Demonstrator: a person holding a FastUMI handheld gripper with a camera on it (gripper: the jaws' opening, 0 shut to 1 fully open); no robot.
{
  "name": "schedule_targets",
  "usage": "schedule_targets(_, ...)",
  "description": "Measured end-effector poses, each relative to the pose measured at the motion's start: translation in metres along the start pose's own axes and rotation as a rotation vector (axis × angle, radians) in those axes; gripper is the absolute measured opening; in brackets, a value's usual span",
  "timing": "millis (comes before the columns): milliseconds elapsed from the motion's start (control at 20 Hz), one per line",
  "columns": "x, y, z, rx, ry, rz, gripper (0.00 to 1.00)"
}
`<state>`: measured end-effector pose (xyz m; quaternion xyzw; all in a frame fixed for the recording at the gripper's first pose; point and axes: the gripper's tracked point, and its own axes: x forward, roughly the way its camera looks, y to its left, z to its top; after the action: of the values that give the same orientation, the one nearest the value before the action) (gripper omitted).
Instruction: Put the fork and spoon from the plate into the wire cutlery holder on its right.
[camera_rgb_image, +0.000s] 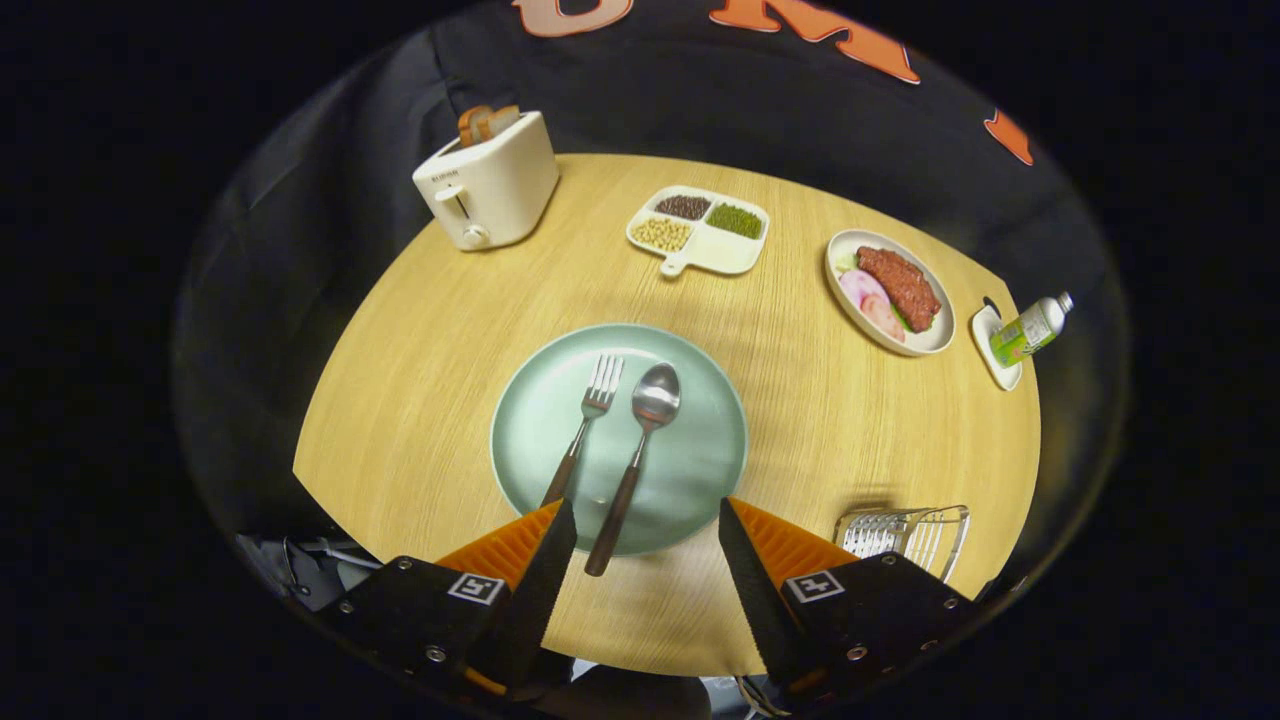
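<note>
Here, the gripper (647, 510) hovers above the near edge of a round wooden table (420, 400), its two fingers spread wide apart and holding nothing. Just ahead of the fingertips lies a pale green plate (700, 450). On it rest the fork (585, 425) and the spoon (640, 450), side by side and roughly parallel — tines and bowl pointing away from the gripper, dark handles pointing toward it. The fork's handle end runs close by the left finger; the spoon's handle overhangs the plate's near rim and ends in the gap between the fingers. The wire cutlery holder (915, 535) sits to the right of the plate, just beyond the right finger and partly hidden behind it. Farther off stand a white toaster (490, 185) with bread slices in its slots, a divided dish (700, 232) of beans, an oval plate of meat and sliced vegetables (890, 292), and a small bottle (1030, 328) lying on a white saucer — all well apart from the gripper.
</note>
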<state>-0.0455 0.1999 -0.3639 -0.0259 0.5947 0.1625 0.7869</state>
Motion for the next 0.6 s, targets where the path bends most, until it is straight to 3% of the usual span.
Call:
schedule_targets(300, 0.052, 0.005, -0.011, 0.062, 0.190, -0.013, 0.73)
schedule_targets(600, 0.069, 0.014, -0.014, 0.137, 0.255, -0.016, 0.35)
